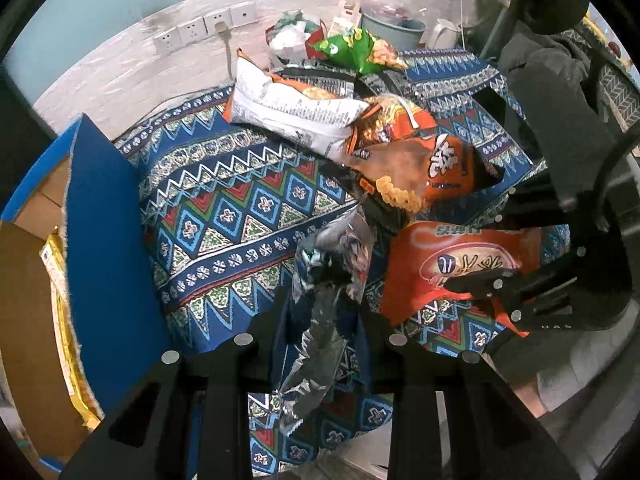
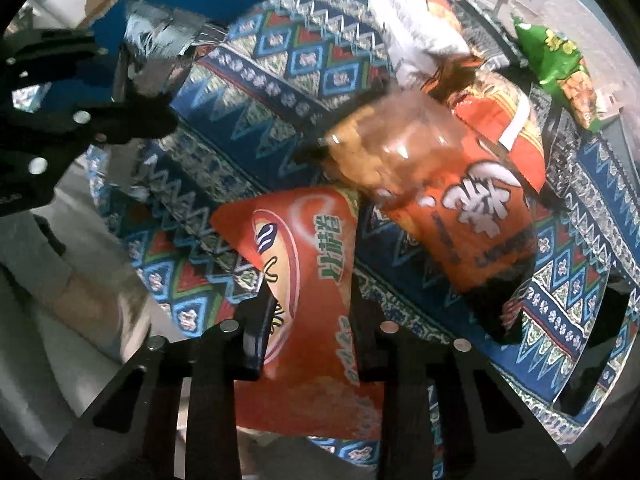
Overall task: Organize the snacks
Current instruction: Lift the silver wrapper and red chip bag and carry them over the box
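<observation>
Red snack bag [image 2: 308,280], green Chinese lettering, clamped by right tool [image 2: 312,344].

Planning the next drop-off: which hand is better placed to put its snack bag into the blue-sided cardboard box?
Probably left. Its tongs hold the silvery bag right beside the box, which fills that view's left edge. The right tongs grip the red bag farther away.

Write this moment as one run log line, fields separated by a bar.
left claw: shut on silver bag | right claw: shut on red bag | box: open, at left
</observation>
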